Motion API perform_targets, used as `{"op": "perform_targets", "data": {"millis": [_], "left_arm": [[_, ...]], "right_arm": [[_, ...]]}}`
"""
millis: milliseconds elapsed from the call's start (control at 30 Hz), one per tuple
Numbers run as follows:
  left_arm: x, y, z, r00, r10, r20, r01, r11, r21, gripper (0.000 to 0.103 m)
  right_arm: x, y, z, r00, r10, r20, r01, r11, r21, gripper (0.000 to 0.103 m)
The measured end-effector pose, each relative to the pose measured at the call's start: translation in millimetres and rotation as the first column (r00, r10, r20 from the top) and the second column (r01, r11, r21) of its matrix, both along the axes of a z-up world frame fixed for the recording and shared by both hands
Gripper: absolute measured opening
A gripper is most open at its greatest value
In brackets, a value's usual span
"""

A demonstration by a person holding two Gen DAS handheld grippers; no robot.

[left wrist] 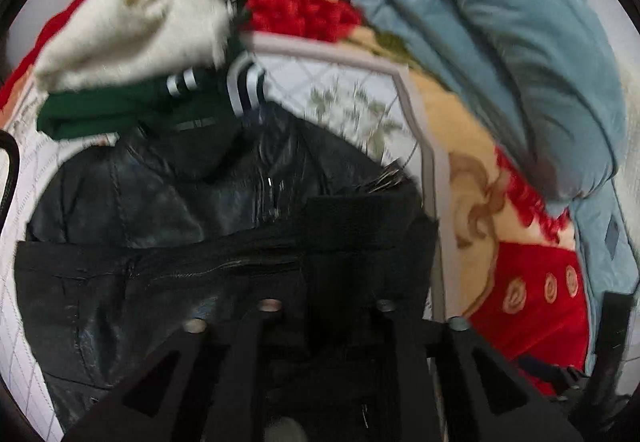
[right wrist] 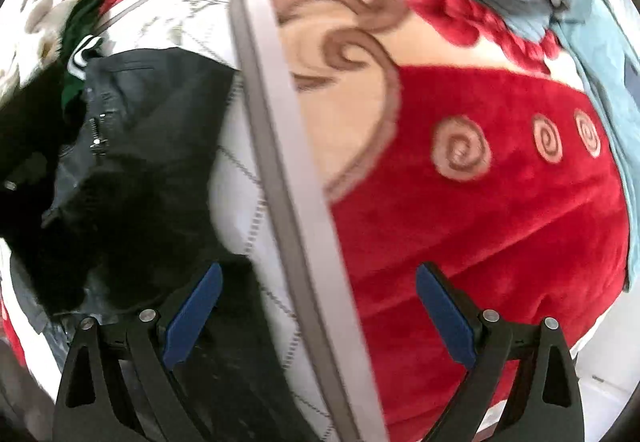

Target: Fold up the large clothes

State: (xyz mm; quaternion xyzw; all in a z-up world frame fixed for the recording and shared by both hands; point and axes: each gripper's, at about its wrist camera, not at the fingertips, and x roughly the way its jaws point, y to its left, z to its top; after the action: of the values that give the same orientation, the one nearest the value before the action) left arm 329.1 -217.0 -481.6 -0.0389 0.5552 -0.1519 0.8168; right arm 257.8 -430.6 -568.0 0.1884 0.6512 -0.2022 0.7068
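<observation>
A black leather jacket (left wrist: 168, 202) lies folded on a white quilted mat (left wrist: 352, 98). My left gripper (left wrist: 326, 306) hovers just above its near edge; its fingers are dark against the dark jacket, so I cannot tell how the jaws stand. In the right wrist view the jacket (right wrist: 132, 130) lies at the left on the mat (right wrist: 248, 178). My right gripper (right wrist: 320, 306) is open and empty, blue pads (right wrist: 194, 316) wide apart over the mat's grey edge.
A stack of a cream sweater (left wrist: 136, 22) on a green striped garment (left wrist: 132, 110) lies behind the jacket. A light blue padded coat (left wrist: 500, 50) is heaped at the right on a red and beige floral blanket (right wrist: 480, 226).
</observation>
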Motion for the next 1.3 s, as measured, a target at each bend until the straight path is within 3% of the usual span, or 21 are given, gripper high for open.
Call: {"op": "perform_targets", "data": {"millis": [67, 133, 300, 367, 433, 567, 667, 700, 733, 767, 833, 867, 900, 933, 1067, 1167, 1200, 1233, 1300], "left_arm": [[0.4, 2.4, -4.5, 1.000, 0.011, -0.028, -0.013, 0.999, -0.044, 0.080], [-1.6, 12.2, -2.1, 0.999, 0.043, -0.023, -0.044, 0.997, -0.064, 0.093], [-8.4, 57.6, 3.9, 0.990, 0.139, -0.030, -0.140, 0.990, -0.028, 0.093], [-18.7, 97.5, 10.5, 0.974, 0.226, -0.009, -0.226, 0.974, 0.025, 0.093], [-31.1, 139.9, 16.1, 0.947, 0.320, 0.015, -0.320, 0.943, 0.092, 0.093], [-54.8, 217.5, 11.7, 0.875, 0.482, 0.046, -0.478, 0.845, 0.242, 0.093], [-62.6, 254.3, -6.8, 0.833, 0.553, 0.035, -0.532, 0.781, 0.328, 0.093], [-64.0, 261.0, -11.9, 0.822, 0.569, 0.033, -0.545, 0.769, 0.335, 0.093], [-64.3, 266.8, -18.1, 0.809, 0.588, 0.023, -0.559, 0.755, 0.344, 0.093], [-64.2, 270.7, -23.3, 0.797, 0.604, 0.010, -0.570, 0.746, 0.345, 0.093], [-64.9, 271.2, -26.8, 0.790, 0.614, 0.004, -0.579, 0.742, 0.337, 0.093], [-65.3, 269.1, -27.2, 0.789, 0.614, 0.001, -0.579, 0.744, 0.334, 0.093], [-66.5, 268.5, -26.2, 0.791, 0.612, 0.001, -0.578, 0.747, 0.327, 0.094], [-70.2, 269.1, -25.6, 0.794, 0.608, 0.000, -0.575, 0.751, 0.323, 0.093], [-85.7, 273.5, -37.3, 0.806, 0.590, -0.048, -0.547, 0.773, 0.320, 0.093], [-96.4, 275.4, -51.5, 0.827, 0.556, -0.078, -0.502, 0.794, 0.343, 0.094], [-96.2, 275.7, -55.9, 0.833, 0.547, -0.084, -0.490, 0.799, 0.349, 0.094], [-94.1, 275.7, -58.2, 0.836, 0.541, -0.086, -0.483, 0.802, 0.350, 0.093], [-83.4, 272.9, -64.9, 0.849, 0.521, -0.090, -0.457, 0.809, 0.371, 0.094]], "right_arm": [[-3.7, -10.3, -4.2, 1.000, -0.013, 0.000, 0.013, 0.999, 0.032, 0.099], [-9.3, -12.6, -4.8, 1.000, -0.023, 0.005, 0.022, 0.998, 0.059, 0.099], [0.6, -8.6, -4.3, 0.999, -0.027, 0.048, 0.017, 0.982, 0.187, 0.099], [14.4, 4.1, 1.3, 0.996, -0.001, 0.092, -0.024, 0.964, 0.266, 0.099], [30.6, 14.9, 5.3, 0.990, 0.030, 0.137, -0.072, 0.946, 0.315, 0.098], [70.5, 43.3, 5.2, 0.968, 0.084, 0.237, -0.172, 0.907, 0.384, 0.092], [108.9, 74.3, -28.1, 0.968, 0.190, 0.164, -0.238, 0.902, 0.359, 0.091], [118.1, 83.5, -43.3, 0.964, 0.231, 0.133, -0.264, 0.896, 0.356, 0.085], [122.4, 92.1, -55.9, 0.952, 0.289, 0.104, -0.307, 0.902, 0.303, 0.056], [121.5, 98.8, -60.0, 0.941, 0.333, 0.067, -0.340, 0.914, 0.222, 0.039], [111.3, 109.4, -56.2, 0.906, 0.419, 0.056, -0.423, 0.902, 0.084, 0.017], [109.3, 109.9, -53.6, 0.902, 0.430, 0.044, -0.432, 0.900, 0.053, 0.015], [103.1, 103.8, -49.6, 0.911, 0.411, 0.021, -0.412, 0.911, 0.011, 0.000], [98.5, 96.7, -49.2, 0.923, 0.384, 0.005, -0.384, 0.923, 0.005, 0.000], [88.4, 65.3, -41.1, 0.972, 0.232, 0.039, -0.235, 0.949, 0.212, 0.001], [80.7, 58.3, -31.1, 0.979, 0.202, 0.042, -0.206, 0.946, 0.252, 0.007], [76.6, 58.6, -28.8, 0.979, 0.202, 0.040, -0.206, 0.948, 0.242, 0.017], [73.1, 60.0, -28.1, 0.978, 0.208, 0.027, -0.208, 0.952, 0.223, 0.039], [66.6, 60.1, -31.6, 0.978, 0.208, 0.004, -0.205, 0.958, 0.199, 0.061]]}}
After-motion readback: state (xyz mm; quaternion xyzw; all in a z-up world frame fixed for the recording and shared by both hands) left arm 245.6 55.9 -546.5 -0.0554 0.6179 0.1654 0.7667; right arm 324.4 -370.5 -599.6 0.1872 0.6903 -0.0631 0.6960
